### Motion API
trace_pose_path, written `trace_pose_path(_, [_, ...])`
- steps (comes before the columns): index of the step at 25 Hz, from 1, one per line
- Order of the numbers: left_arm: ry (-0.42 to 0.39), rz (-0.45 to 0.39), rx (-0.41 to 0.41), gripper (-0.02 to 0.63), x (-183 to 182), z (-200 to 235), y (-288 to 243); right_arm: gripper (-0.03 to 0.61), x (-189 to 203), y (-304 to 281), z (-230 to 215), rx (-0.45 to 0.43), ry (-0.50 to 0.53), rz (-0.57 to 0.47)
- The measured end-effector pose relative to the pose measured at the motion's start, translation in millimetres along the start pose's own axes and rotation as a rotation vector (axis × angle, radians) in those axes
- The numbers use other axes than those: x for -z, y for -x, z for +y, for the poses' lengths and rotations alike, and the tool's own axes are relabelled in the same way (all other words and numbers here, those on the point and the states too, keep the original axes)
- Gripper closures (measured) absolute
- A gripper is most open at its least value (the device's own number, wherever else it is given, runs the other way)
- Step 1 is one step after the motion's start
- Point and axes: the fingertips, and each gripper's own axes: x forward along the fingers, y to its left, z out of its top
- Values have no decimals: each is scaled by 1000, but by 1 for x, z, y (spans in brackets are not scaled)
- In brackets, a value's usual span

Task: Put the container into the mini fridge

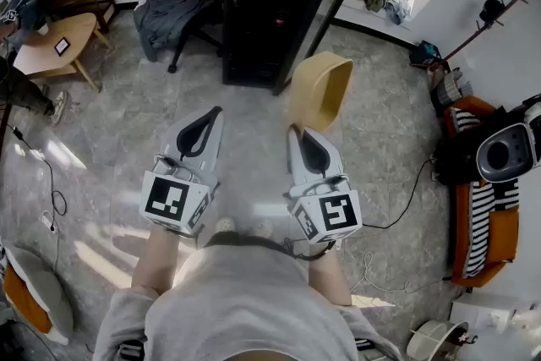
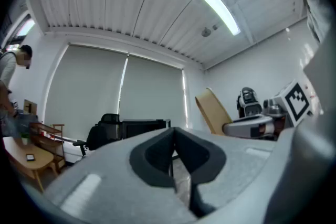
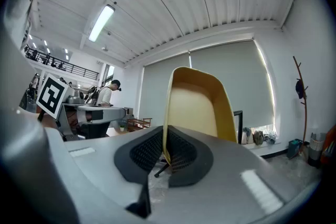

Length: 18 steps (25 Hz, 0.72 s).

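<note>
The grey floor (image 1: 110, 131) bears a black mini fridge (image 1: 264, 13), an office chair (image 1: 179, 23) and loose cables (image 1: 411, 197).

Head view: above the person, facing forward and steeply down. Takes in left gripper (image 1: 213, 114), right gripper (image 1: 297, 133), floor (image 1: 389, 123) and fridge (image 1: 266, 4) ahead.
Left gripper view: close behind its own jaws, tilted up toward ceiling (image 2: 131, 2).
Right gripper view: likewise, with container (image 3: 197, 107) close in front.
Shared by all: container, both grippers.
</note>
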Motion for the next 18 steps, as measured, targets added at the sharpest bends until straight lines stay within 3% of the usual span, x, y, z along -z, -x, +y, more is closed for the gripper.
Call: trace_pose_path(18, [-1, -18, 35, 611, -3, 23, 7, 566, 2, -20, 21, 8, -10, 0])
